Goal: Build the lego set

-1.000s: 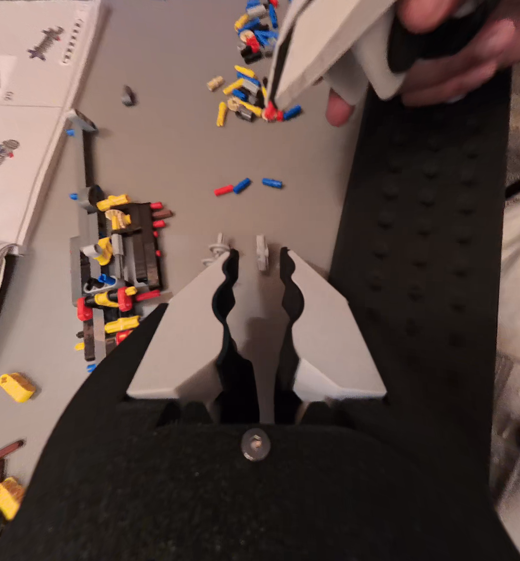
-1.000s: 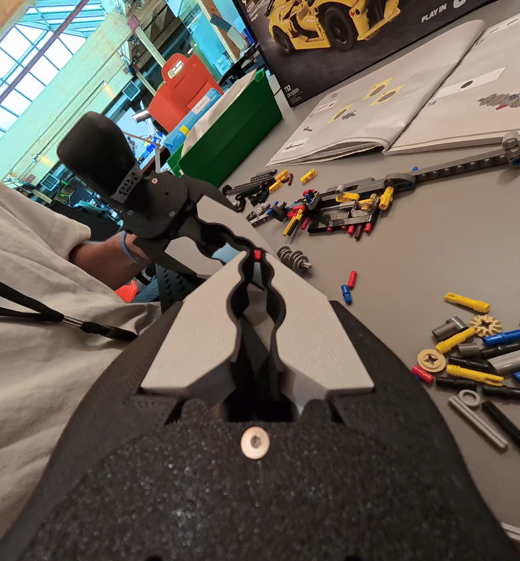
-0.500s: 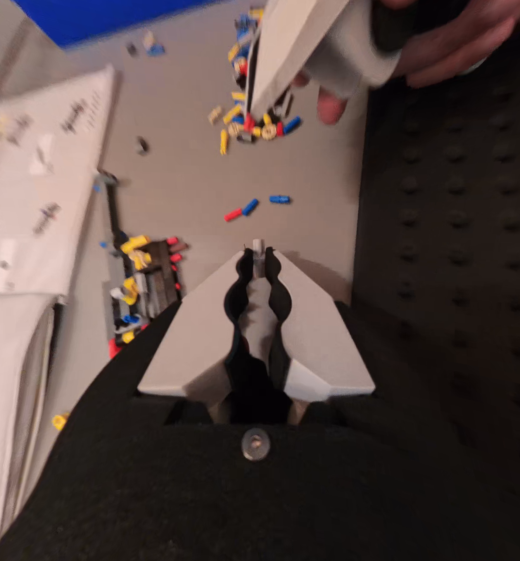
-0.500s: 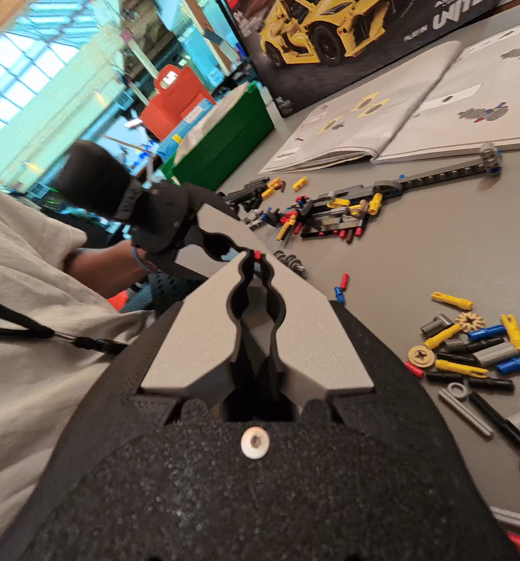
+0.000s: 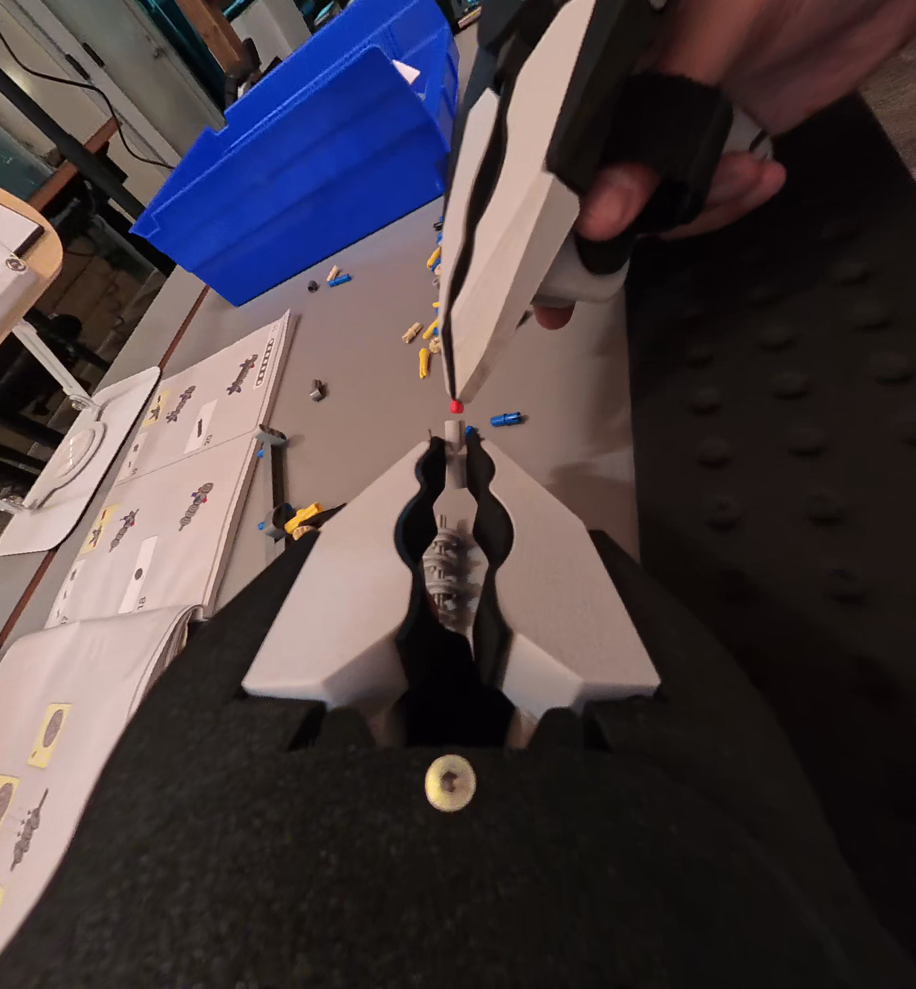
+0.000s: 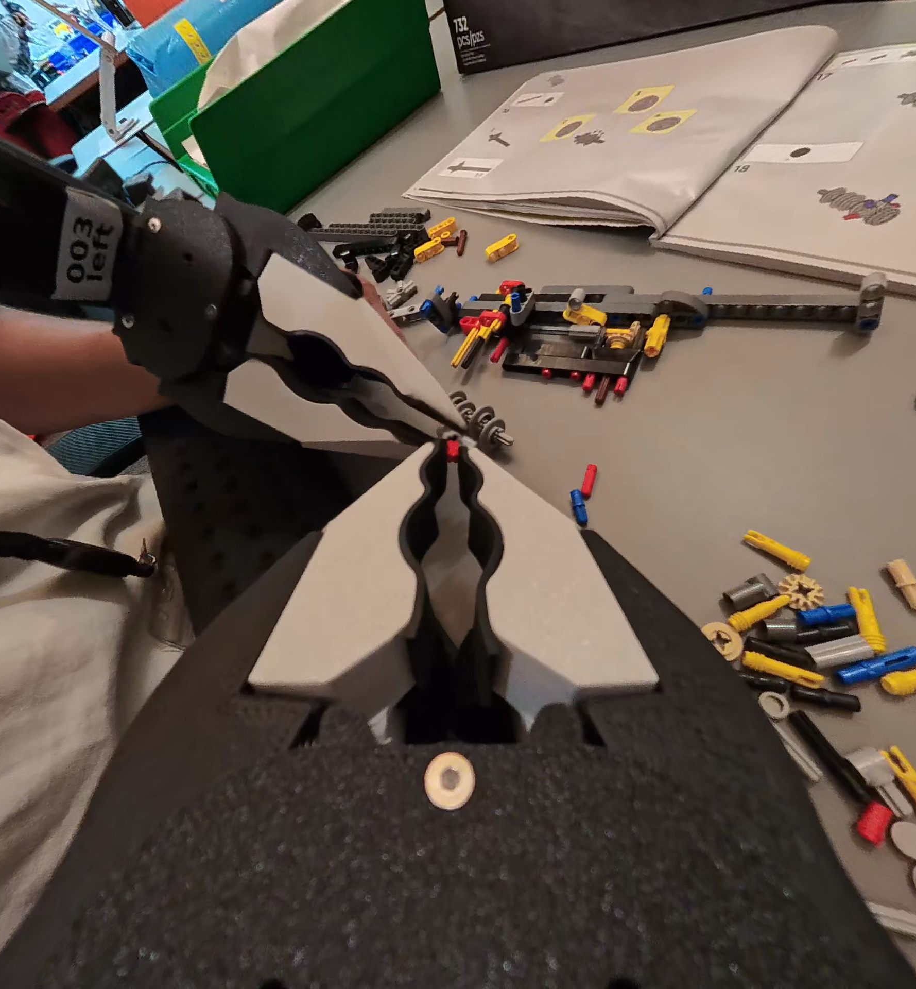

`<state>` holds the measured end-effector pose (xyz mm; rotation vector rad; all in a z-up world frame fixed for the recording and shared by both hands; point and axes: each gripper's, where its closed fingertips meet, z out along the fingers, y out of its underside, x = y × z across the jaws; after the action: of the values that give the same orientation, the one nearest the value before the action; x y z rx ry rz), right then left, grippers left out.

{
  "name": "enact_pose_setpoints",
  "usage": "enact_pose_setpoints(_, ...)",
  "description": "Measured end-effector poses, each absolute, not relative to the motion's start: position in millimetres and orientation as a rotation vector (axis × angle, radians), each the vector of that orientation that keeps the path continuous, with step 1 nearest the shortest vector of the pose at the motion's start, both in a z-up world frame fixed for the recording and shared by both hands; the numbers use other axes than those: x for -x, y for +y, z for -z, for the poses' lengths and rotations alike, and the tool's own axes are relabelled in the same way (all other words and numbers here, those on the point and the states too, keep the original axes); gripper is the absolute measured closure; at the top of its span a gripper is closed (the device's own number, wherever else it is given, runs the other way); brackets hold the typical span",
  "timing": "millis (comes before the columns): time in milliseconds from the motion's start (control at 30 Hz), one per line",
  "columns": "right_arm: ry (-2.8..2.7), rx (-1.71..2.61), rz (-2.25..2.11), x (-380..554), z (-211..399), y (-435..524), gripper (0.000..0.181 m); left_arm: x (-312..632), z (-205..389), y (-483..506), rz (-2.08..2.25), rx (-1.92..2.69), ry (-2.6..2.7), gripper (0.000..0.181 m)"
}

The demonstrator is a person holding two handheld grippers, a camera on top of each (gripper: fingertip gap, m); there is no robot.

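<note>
Left wrist view: grey table [image 5: 370, 342] under dim light, open instruction booklet [image 5: 177, 481] at the left edge, blue bin [image 5: 306, 160] at the far end, dark studded mat [image 5: 766, 428] to the right. Left gripper [image 5: 454, 440] clamped on a small grey connector [image 5: 454, 452], held above the table. Right gripper [image 5: 453, 393] coming down from above, pinched on a red pin [image 5: 455, 407] just over the connector, not quite touching. Grey gear shaft [image 5: 447, 572] lying on the table below the fingers.

Right wrist view: same grey table [image 6: 712, 439], green bin [image 6: 311, 107] and black set box [image 6: 552, 32] behind the booklet [image 6: 659, 160]. Printed writing on the box and a label on the left gripper [image 6: 458, 432], left unread. Half-built frame [image 6: 605, 326] mid-table; loose pins [image 6: 819, 642] to the right. Right gripper [image 6: 451, 448] closed on the red pin [image 6: 452, 450], tip to tip with the left.
</note>
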<state>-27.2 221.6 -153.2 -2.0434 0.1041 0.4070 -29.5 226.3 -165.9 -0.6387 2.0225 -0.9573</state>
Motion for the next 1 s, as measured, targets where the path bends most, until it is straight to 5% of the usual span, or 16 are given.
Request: enact_pose_setpoints(1000, -0.172, 2.128, -0.38, 39, 162, 213, 0.178, 35, 172, 215, 0.951, 0.512, 2.088, 0.175)
